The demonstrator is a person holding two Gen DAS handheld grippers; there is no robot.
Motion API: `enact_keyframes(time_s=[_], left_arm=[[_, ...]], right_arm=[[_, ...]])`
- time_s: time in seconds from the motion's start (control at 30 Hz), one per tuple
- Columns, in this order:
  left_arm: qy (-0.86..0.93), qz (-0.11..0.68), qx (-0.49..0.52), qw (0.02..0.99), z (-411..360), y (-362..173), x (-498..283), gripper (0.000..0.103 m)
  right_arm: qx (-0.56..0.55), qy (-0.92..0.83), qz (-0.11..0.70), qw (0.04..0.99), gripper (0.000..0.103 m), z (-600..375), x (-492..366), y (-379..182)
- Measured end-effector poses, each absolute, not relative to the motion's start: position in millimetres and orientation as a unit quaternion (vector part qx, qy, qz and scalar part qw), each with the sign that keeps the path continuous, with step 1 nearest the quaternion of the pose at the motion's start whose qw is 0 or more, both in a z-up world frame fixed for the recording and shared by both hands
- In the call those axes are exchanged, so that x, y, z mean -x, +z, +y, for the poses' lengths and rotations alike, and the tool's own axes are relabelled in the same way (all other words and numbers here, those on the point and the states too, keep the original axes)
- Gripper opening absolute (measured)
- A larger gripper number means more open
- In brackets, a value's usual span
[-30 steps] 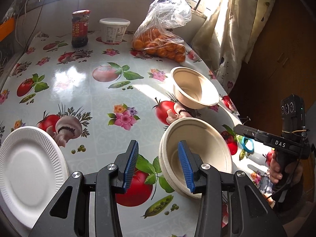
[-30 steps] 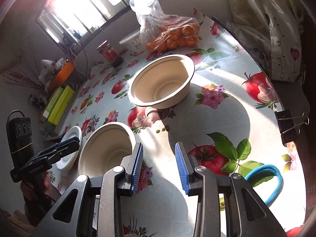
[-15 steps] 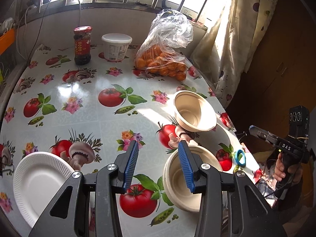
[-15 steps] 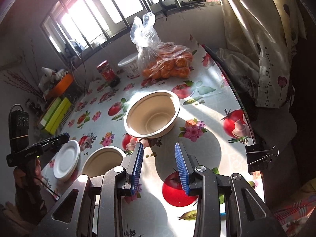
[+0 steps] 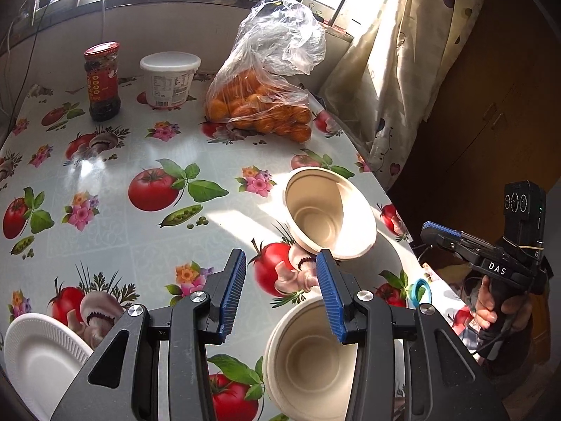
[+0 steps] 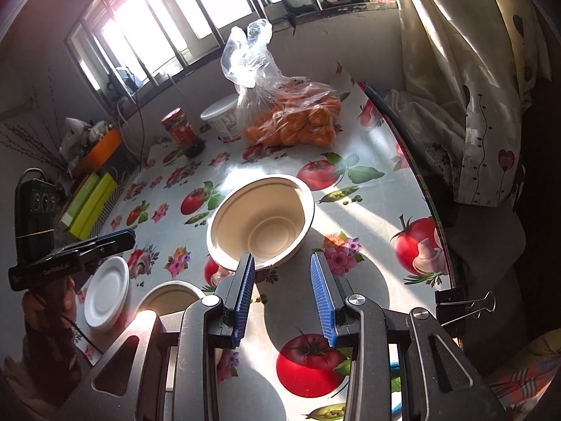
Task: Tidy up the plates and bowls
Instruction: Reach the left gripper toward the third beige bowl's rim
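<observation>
From your left wrist, your left gripper [image 5: 280,291] hangs with ribbed blue pads apart, empty, above the glossy tablecloth [image 5: 140,231]; a round moulded-fibre near bowl [image 5: 305,358] sits below, a far bowl [image 5: 329,214] beyond, and a fluted white plate [image 5: 38,354] far left.

From your right wrist, your right gripper [image 6: 282,291] is likewise apart and empty, just short of that far bowl [image 6: 261,222].

tablecloth [image 5: 147,231]: glossy, smooth, plastic-looking sheet printed with tomatoes and flowers; throws back window glare.
far bowl [image 5: 329,214]: matt, cream, pulp-like paper; smooth inside.
near bowl [image 5: 308,361]: same matt cream paper look.
plate [image 5: 35,358]: white, matt, with a ribbed rim; looks like foam or paper.
bag [image 5: 270,70]: thin clear plastic, crinkled and shiny, over orange fruit.
jar [image 5: 102,80]: dark glass with a glossy red label and lid.
tub [image 5: 170,79]: white plastic, slight sheen.
curtain [image 5: 403,63]: soft patterned cloth.
left gripper [image 5: 280,296]: black, matt plastic-looking body, ridged blue pads, shiny metal screws.
binder clip [image 6: 463,310]: black with bright wire handles.
</observation>
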State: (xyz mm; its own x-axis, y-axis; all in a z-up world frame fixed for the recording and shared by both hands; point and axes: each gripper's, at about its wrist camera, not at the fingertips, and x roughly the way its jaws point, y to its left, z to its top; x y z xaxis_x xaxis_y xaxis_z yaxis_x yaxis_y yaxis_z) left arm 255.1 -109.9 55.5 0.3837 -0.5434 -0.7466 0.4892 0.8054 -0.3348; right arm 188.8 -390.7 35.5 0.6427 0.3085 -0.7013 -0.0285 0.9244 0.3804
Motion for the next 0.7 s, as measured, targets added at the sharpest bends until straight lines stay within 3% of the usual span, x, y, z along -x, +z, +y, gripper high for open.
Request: enact_keyframes(time_s=[0.7], left_arm=[[-0.323, 0.501, 0.021, 0.803, -153, 12, -300, 0.043]], right_arm=[[-0.172, 0.099, 0.436, 0.878, 0.033, -385, -239, -3]])
